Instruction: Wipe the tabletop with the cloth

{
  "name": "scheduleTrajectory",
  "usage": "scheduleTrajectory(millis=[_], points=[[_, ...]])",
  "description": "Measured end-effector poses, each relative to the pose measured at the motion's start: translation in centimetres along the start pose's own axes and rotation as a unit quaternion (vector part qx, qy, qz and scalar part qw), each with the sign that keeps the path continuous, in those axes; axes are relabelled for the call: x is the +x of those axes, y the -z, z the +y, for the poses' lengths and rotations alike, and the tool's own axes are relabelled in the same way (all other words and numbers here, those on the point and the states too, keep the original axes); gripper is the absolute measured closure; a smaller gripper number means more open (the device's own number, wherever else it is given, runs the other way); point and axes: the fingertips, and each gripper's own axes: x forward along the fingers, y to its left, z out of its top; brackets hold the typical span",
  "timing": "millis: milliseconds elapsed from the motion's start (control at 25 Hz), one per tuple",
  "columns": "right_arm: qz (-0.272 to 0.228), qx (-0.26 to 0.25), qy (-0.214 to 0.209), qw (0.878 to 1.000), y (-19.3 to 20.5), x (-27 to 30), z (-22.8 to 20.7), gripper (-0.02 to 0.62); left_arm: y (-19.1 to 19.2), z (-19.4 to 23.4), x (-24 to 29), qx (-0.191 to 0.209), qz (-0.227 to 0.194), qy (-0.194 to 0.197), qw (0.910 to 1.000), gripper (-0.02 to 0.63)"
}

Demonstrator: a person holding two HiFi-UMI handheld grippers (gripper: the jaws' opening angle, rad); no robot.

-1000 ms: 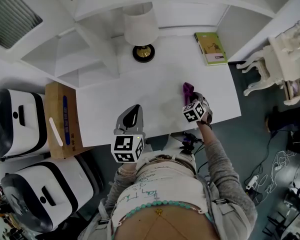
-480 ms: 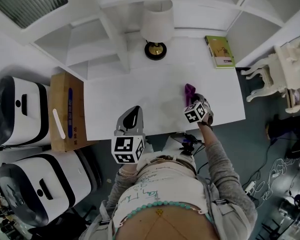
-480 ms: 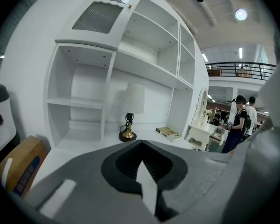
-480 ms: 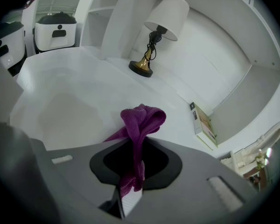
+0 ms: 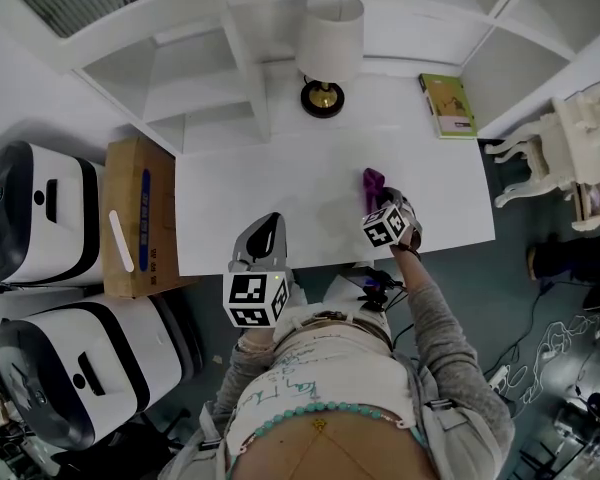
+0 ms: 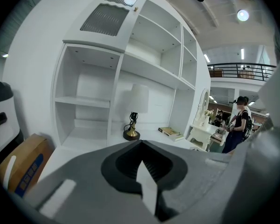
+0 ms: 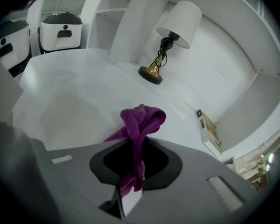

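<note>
Since the task concerns the white tabletop [image 5: 270,208], we record first that it lies bare across most of its surface. It is backed by the white shelving [image 5: 195,93] and carries only a lamp [image 5: 328,53] and a book [image 5: 447,105], both at the far edge, well apart from the working area. In our judgement that leaves the near and middle surface free for wiping. The left gripper [image 5: 264,230] hangs over the near edge with its jaws pressed together on nothing, seemingly parked out of the way since one tool suffices. The right gripper [image 7: 129,149] is over the right part of the table, clenched on the purple cloth [image 7: 141,120], which bunches forward of the jaws with a tail trailing back between them. We judge that this grip leaves the bunched end free to press on the surface; whether it touches the table now we cannot confirm.
</note>
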Motion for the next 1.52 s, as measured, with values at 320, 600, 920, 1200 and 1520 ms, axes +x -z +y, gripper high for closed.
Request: scheduleTrajectory(millis=[320, 600, 920, 1200, 1520], points=[[-0.008, -0.024, -0.007, 1.0, -1.6, -0.1, 1.7, 0.523, 0.5, 1.2, -0.9, -0.006, 0.0, -0.01, 0.9999, 0.604], [-0.011, -0.034, -0.022, 0.999, -3.4, -0.1, 3.5, 0.523, 0.8, 2.3, -1.5, -0.012, 0.0, -0.019, 0.9997, 0.604], [-0.019, -0.055, -0.048, 0.997, -5.8, -0.1, 6.4, 0.523, 0.7, 4.0, -2.3, -0.017, -0.005, -0.03, 0.9994, 0.604], [-0.025, -0.072, -0.062, 0.995, -7.9, 0.0, 8.4, 0.523, 0.6, 6.0, -3.1, -0.02, -0.007, -0.041, 0.9989, 0.604], [-0.024, -0.066, -0.057, 0.996, -8.9, -0.1, 9.3, 0.523, 0.6, 8.0, -4.2, -0.025, -0.007, -0.048, 0.9985, 0.604]])
